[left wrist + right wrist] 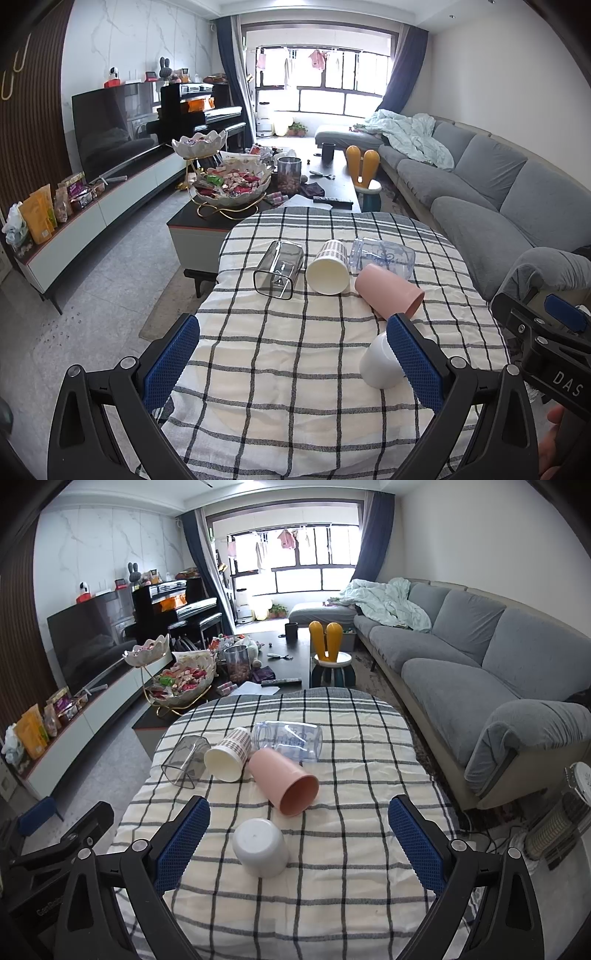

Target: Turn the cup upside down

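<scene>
Several cups lie or stand on a table with a checked cloth [295, 350] [332, 886]. A white cup [260, 847] stands upside down near the front; in the left wrist view it [378, 363] is partly hidden behind my right finger. A pink cup [389, 291] [284, 781], a cream plaid cup [328, 267] [227, 757], a clear grey cup [279, 269] [184, 760] and a clear printed cup [384, 258] [290, 740] lie on their sides. My left gripper [291, 354] is open and empty. My right gripper [299, 834] is open, its fingers either side of the white cup.
A coffee table [332, 181] with a candy bowl stand [229, 184] and a jar lies beyond the table. A grey sofa [480, 672] runs along the right. A TV [110, 125] on a low cabinet stands left. A heater [561, 819] is at right.
</scene>
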Action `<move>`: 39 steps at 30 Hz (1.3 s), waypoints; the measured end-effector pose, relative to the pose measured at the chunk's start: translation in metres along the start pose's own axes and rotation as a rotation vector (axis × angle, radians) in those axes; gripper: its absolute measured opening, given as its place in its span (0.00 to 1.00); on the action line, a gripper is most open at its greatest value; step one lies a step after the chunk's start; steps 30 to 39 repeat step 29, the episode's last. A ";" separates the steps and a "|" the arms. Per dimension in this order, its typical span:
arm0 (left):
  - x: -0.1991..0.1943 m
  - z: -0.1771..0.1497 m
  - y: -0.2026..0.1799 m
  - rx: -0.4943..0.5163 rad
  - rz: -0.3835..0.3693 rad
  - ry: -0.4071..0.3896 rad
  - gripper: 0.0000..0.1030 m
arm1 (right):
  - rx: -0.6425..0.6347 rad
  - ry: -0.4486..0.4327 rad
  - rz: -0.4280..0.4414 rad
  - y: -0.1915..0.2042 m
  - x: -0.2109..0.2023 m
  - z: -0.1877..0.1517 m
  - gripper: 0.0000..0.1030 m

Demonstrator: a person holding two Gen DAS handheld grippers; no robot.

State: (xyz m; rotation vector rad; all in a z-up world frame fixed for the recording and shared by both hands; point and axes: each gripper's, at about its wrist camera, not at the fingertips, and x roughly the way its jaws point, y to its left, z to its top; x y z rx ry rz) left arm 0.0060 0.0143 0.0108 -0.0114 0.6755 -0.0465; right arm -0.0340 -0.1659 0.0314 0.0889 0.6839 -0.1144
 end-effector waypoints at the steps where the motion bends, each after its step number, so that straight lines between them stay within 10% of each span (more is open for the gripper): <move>1: -0.001 0.001 -0.001 0.001 -0.001 -0.002 1.00 | -0.001 0.000 0.000 0.000 0.000 0.000 0.95; 39: 0.006 -0.001 0.002 -0.019 -0.018 0.041 1.00 | 0.001 -0.001 0.000 -0.002 0.000 0.000 0.95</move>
